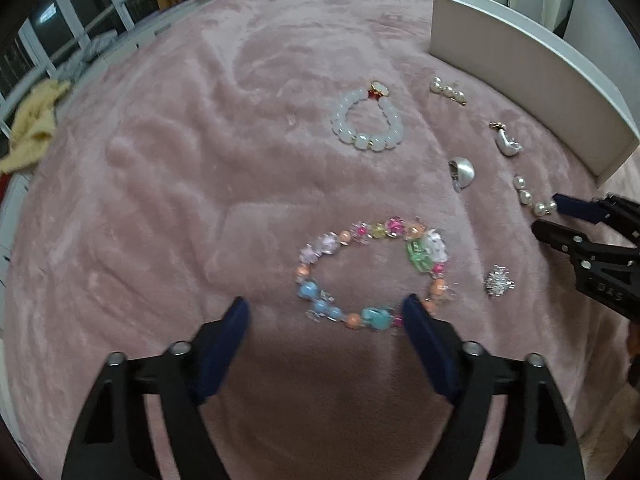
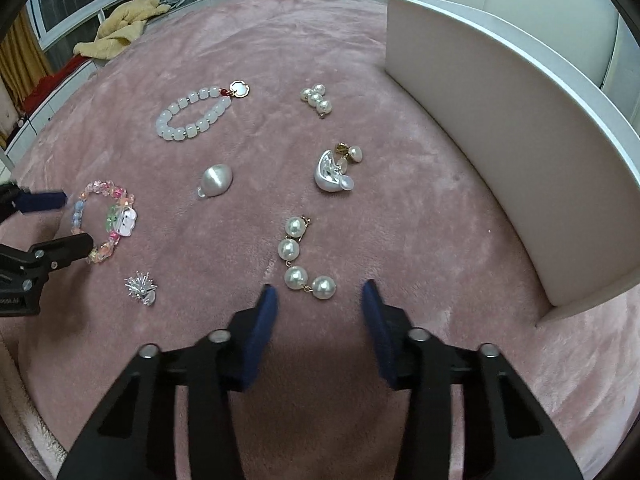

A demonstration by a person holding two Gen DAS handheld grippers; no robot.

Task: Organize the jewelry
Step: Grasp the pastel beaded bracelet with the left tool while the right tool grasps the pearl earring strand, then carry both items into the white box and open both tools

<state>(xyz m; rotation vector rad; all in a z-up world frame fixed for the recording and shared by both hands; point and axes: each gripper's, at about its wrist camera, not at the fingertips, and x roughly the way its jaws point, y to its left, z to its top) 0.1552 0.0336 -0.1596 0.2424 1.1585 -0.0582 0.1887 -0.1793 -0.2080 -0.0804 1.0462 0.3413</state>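
Jewelry lies on a pink plush cloth. A colourful bead bracelet lies just ahead of my open left gripper, whose right fingertip touches its near edge; the bracelet also shows in the right wrist view. A pearl strand earring lies just ahead of my open right gripper. Farther off lie a white bead bracelet, a satin pearl drop, a silver shell earring, a small pearl cluster and a crystal brooch.
A white box with a tall wall stands on the right side of the cloth. A yellow towel lies on the window sill beyond the cloth. The left gripper shows at the left edge of the right wrist view.
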